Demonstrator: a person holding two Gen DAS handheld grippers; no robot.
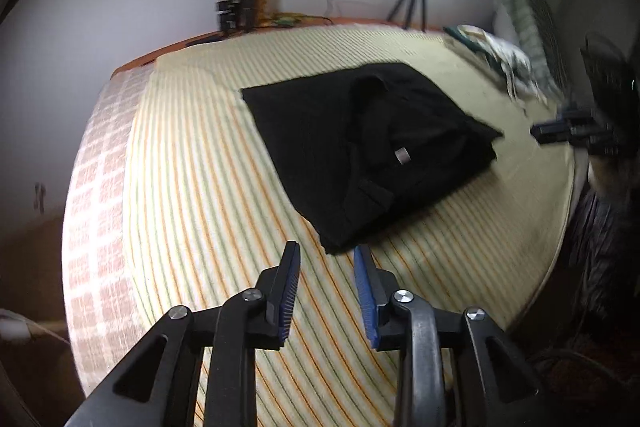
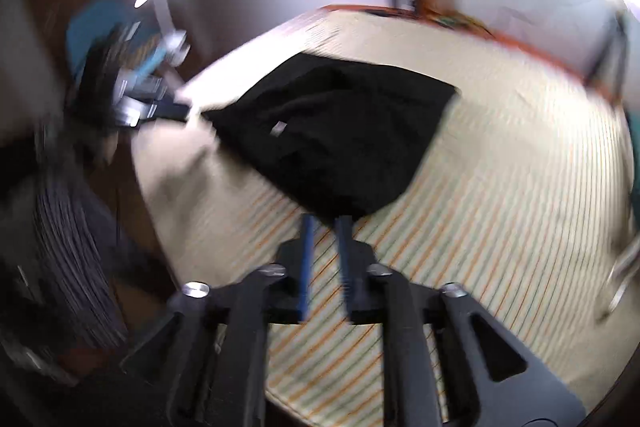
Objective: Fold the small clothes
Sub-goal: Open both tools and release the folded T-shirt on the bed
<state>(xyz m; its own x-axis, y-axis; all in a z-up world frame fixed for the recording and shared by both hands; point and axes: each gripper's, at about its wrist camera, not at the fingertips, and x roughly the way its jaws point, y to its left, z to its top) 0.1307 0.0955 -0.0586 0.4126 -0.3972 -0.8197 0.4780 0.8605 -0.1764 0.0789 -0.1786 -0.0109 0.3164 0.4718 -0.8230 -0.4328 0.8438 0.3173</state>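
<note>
Between folds: black garment (image 1: 360,147) half-folded mid-bed (image 1: 180,187), both tongs, left (image 1: 327,254) and right (image 2: 326,223), narrowly parted, empty, just near its near edge; next, regrip for another fold.

Left gripper (image 1: 327,251) jaws parted, empty; right gripper (image 2: 326,223) likewise.

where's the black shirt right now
The black shirt lies partly folded on the striped bedsheet, mid-frame in both wrist views, just beyond the left gripper.
</note>
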